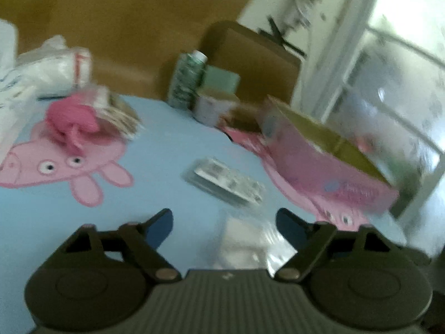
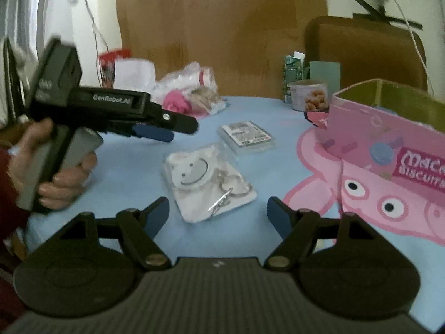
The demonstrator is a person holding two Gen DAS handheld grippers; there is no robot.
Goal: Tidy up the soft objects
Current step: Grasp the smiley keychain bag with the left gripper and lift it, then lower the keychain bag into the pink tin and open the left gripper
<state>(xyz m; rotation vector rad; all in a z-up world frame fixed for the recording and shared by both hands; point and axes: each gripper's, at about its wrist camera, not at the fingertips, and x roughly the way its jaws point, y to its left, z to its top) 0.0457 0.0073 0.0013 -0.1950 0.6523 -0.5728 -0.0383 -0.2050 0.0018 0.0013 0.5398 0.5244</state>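
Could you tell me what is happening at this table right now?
A person holds a gripper in each hand over a blue cartoon-pig tablecloth, sorting small soft items. Both the left gripper and the right gripper have open jaws and hold nothing. A clear packet with a smiley keychain lies flat just ahead of the right gripper, a second flat packet lies behind it, and an open pink biscuit box stands to the right. More bagged items are piled at the far edge.

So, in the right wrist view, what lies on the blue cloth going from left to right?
Left gripper in a hand → smiley keychain packet → flat labelled packet → snack tub → pink biscuit box.
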